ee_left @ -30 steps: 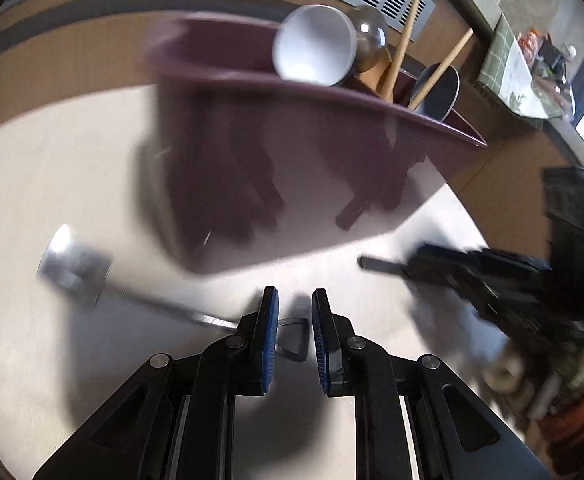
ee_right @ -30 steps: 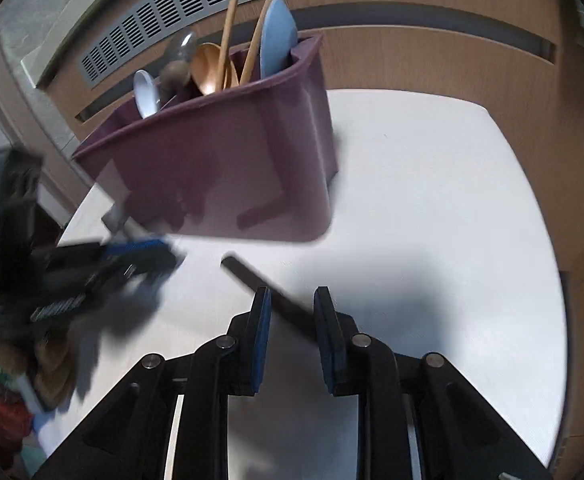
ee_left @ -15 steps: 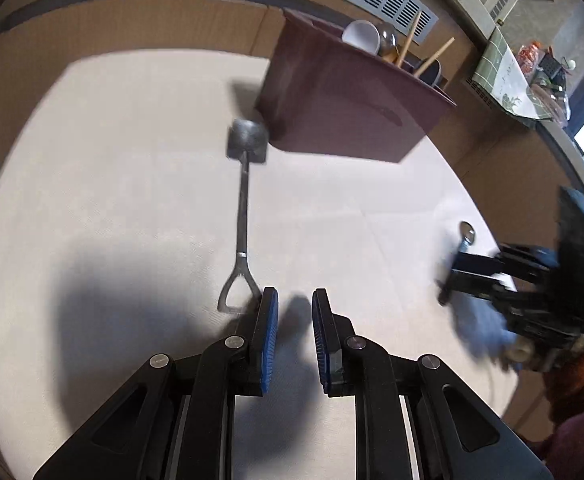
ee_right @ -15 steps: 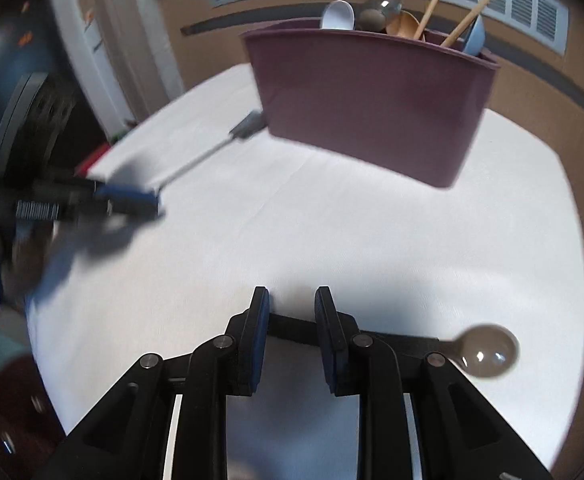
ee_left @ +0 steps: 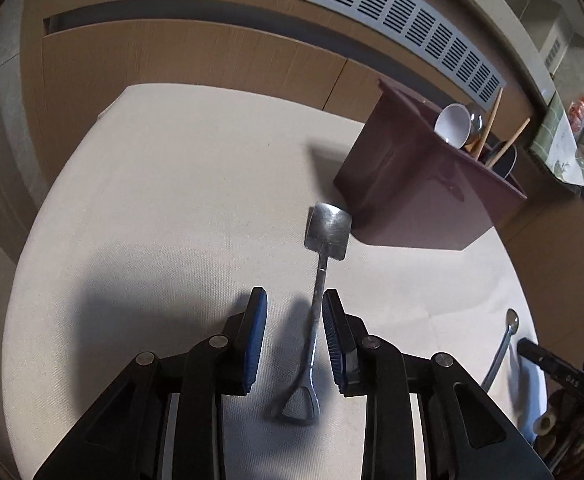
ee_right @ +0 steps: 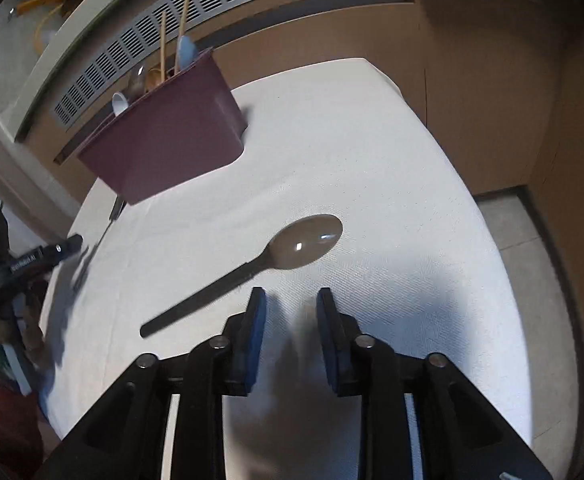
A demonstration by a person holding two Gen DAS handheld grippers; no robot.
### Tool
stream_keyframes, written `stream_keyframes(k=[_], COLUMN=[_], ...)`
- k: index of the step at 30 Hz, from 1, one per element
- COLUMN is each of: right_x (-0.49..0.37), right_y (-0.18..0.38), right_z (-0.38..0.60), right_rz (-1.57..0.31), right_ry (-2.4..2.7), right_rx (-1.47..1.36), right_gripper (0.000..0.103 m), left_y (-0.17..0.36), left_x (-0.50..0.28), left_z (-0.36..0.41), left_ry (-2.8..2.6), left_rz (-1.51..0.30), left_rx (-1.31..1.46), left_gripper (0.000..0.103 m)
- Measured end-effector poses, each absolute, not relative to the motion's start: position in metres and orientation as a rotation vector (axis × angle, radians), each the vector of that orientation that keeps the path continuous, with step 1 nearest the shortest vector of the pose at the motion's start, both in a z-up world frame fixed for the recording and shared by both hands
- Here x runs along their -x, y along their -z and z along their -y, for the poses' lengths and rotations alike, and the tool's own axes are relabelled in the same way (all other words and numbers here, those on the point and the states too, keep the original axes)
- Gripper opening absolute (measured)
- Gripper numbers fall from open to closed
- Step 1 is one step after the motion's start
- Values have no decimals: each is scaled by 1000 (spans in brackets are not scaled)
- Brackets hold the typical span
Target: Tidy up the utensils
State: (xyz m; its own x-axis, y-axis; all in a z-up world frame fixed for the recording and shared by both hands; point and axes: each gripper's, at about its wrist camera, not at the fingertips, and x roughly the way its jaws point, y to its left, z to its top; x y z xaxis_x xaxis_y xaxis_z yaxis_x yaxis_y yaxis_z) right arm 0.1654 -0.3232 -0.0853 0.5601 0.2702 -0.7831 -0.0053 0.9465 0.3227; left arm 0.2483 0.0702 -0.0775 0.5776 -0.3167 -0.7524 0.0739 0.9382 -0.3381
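On the bench [ee_left: 152, 200], the shovel-shaped utensil [ee_left: 324, 264] lies just near of the caddy [ee_left: 420, 188]; the spoon [ee_right: 260, 264] lies right

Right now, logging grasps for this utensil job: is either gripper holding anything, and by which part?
Nothing is held. The left gripper, just opened, straddles the shovel-shaped spoon's handle without clamping. The right gripper, also just opened, is empty beside the dark-handled spoon.

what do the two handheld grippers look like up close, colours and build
Both match. The left gripper and right gripper have black angular linkage arms with round silver pivot pins and two flat fingers faced with blue ribbed pads. White lettering, too small to read, marks the left gripper's black side in the right wrist view.
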Motion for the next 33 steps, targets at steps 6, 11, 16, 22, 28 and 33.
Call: stream_keyframes(k=[6,11,16,22,28,33], right_x=[-202,-240,-246,-240,-240,-239], right_y=[81,80,79,80,81,81], right_z=[281,250,224,226,227,224], right_rz=[-949,-932,-928,-930,-922,-921], right_ry=[-59,7,-97,-175,-168,-166], right_rx=[-199,-34,52,49,61,57], right_gripper=[49,51,51,51,51,51], left_y=[82,82,80,79,78,79], left_x=[-241,-229,-210,-217,-281,-314], left_z=[-62,-48,-53,-45,-31,-16], left_ry=[239,216,186,332,368,339], left_rz=[-939,-940,-963,-981,-989,-1000], left_rx=[218,72,0,-2,-6,-31], left_gripper=[30,30,30,34,35,38])
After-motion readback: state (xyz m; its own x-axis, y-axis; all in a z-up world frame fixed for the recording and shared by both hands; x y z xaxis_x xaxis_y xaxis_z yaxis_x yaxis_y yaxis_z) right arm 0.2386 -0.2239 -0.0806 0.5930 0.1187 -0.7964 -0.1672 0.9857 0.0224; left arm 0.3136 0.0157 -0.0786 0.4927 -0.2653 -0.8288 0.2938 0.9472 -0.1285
